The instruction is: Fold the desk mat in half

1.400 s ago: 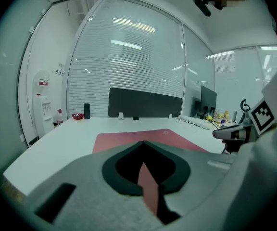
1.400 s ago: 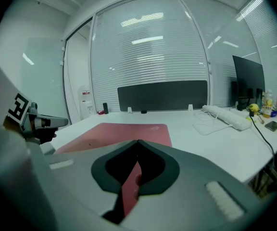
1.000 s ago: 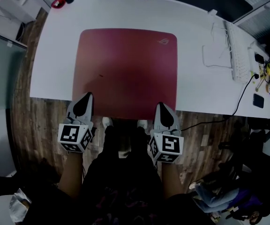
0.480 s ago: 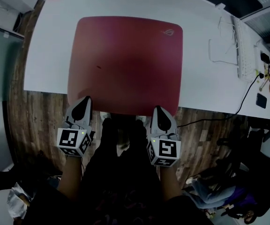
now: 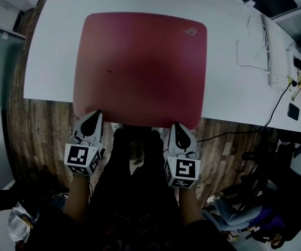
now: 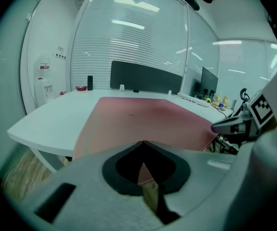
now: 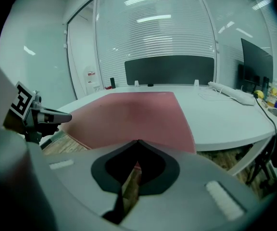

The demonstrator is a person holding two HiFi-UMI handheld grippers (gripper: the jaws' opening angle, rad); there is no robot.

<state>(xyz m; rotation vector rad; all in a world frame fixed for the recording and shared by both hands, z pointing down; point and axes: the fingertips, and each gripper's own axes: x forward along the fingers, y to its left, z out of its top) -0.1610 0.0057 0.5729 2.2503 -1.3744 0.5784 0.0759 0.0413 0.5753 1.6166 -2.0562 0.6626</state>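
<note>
A dark red desk mat (image 5: 140, 67) lies flat on the white table (image 5: 51, 51), its near edge hanging slightly over the table's front. My left gripper (image 5: 95, 114) points at the mat's near left corner and my right gripper (image 5: 175, 125) at its near right corner. Both tips sit just at the mat's edge. In the left gripper view the jaws (image 6: 142, 144) are shut, with the mat (image 6: 148, 121) stretching away beyond them. The right gripper view shows the same: shut jaws (image 7: 138, 142) with nothing between them and the mat (image 7: 133, 109) ahead.
A white keyboard (image 5: 274, 51) with a looped cable lies at the table's right end. A black cable runs off the front edge near a phone (image 5: 293, 111). A dark screen panel (image 7: 169, 70) stands along the far edge. A wooden floor and the person's legs are below the grippers.
Both grippers have sunk a little while staying by the mat's near edge. The head view has drawn closer over the table. The jaws stay shut.
</note>
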